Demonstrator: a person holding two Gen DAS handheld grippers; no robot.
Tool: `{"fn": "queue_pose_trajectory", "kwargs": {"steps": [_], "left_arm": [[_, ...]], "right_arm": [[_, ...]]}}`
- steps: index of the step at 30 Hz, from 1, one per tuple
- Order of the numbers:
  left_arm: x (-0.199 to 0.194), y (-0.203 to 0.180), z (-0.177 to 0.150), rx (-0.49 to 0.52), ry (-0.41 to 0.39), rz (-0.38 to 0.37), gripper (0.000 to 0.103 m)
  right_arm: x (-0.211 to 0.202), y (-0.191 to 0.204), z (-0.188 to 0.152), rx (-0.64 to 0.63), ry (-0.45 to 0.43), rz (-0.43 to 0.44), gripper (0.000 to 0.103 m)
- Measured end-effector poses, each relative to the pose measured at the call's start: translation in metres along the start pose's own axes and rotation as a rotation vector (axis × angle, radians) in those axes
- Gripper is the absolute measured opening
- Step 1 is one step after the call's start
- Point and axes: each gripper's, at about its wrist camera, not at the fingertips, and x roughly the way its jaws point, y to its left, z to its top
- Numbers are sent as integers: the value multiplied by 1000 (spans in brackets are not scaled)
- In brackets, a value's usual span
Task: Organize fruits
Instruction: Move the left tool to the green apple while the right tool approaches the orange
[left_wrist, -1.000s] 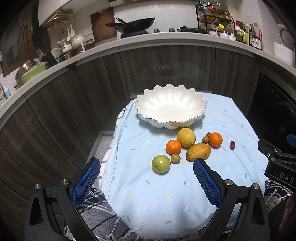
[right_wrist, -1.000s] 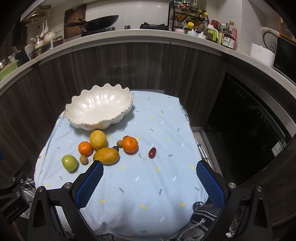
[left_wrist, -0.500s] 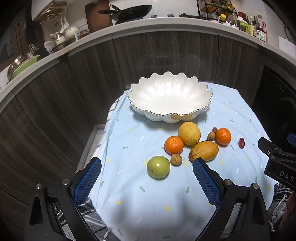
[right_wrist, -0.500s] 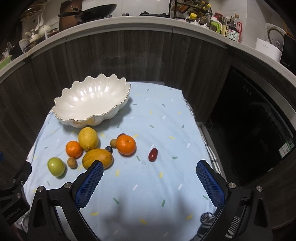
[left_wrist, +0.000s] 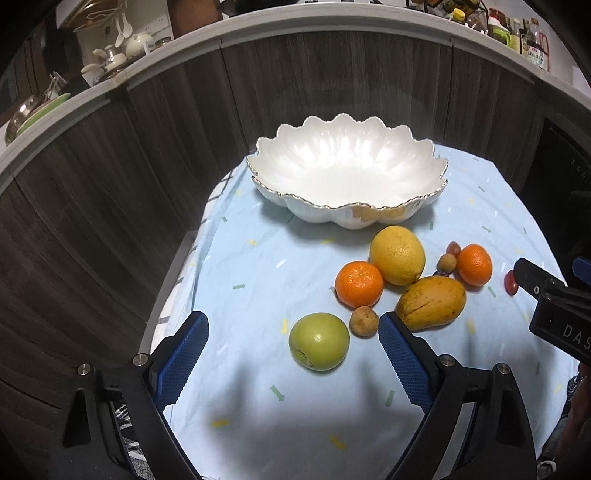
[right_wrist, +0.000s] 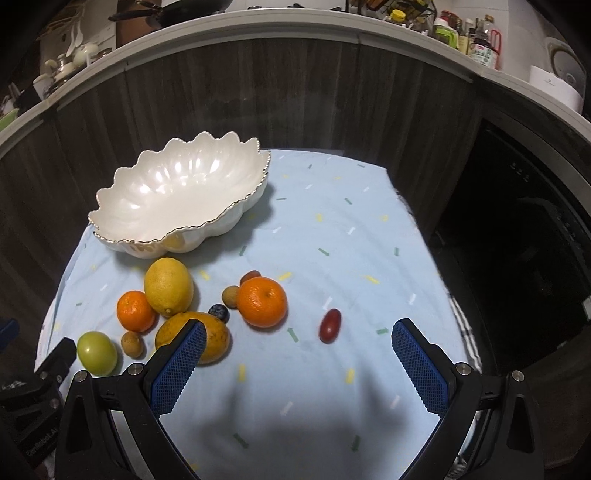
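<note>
We read white capitals "DAS", cut off by the frame edge, on the black body of the right gripper (left_wrist: 554, 317) in the left wrist view. In the right wrist view, faint lettering on the left gripper (right_wrist: 33, 417) body is too blurred to read. Labels on the bottles (right_wrist: 484, 48) along the counter are illegible.

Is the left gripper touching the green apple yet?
Apart. The left wrist view shows the left gripper closing with the apple between its fingers, blue cloth visible on both sides.
</note>
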Motion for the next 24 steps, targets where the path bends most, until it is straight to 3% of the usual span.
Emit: {"fn": "queue_pose_trajectory", "kwargs": {"steps": [13,24], "left_arm": [[35,-12,-4,34,71,-17,91],[61,-16,-12,35,129,-19,81]], "right_arm": [[36,12,11,-34,42,39,101],[65,19,9,-68,86,60,89]]}}
